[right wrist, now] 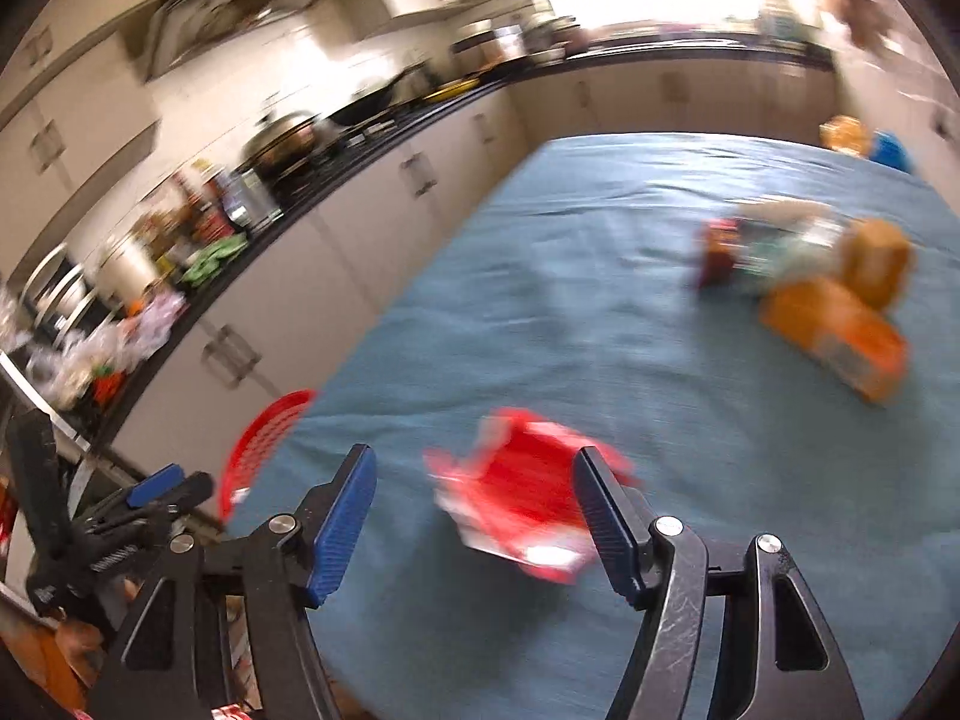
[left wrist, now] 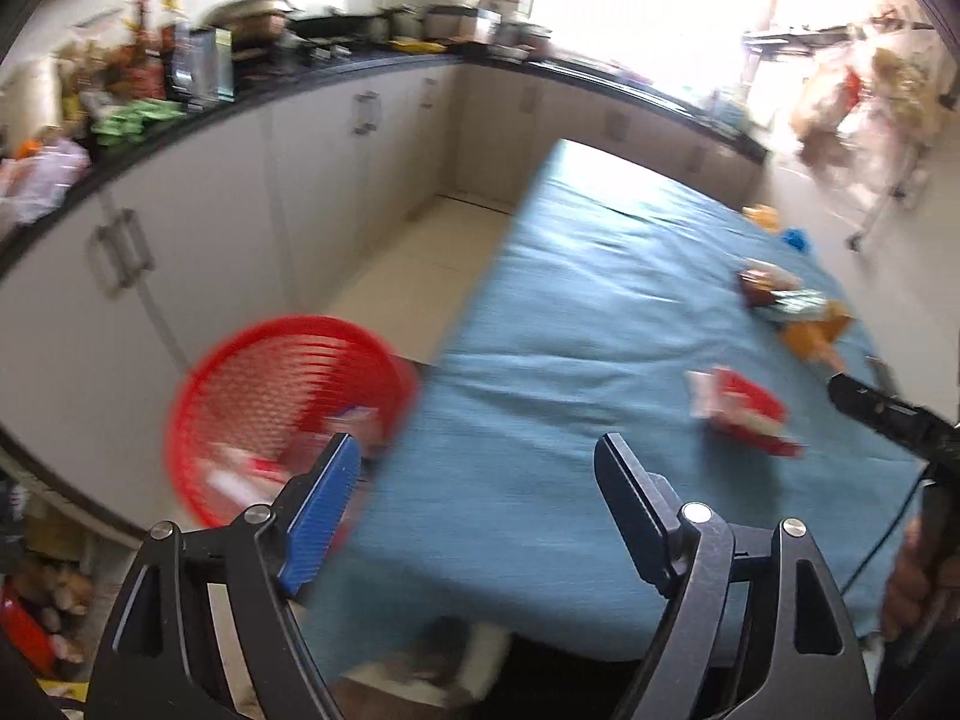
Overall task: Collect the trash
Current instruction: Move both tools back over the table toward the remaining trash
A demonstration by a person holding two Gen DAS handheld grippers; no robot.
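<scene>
Left gripper [left wrist: 474, 468]: fingers standing wide, gripping nothing.
Right gripper [right wrist: 474, 480]: fingers gaping wide over red wrapper [right wrist: 522, 510].
Red basket [left wrist: 282, 408]: sitting beside counter's [left wrist: 570, 300] left edge.

A kitchen, both views smeared by motion. A long desk covered with a blue woven cloth [left wrist: 576, 312] fills the middle. An L-shaped run of cream cabinet doors with metal handles [left wrist: 336, 180] stands under a black countertop [right wrist: 384, 138] crowded with pots and bottles. The pale tiled floor [left wrist: 414, 282] lies between cabinets and desk. A bright, overexposed window [left wrist: 648, 6] glares at the far end.
</scene>
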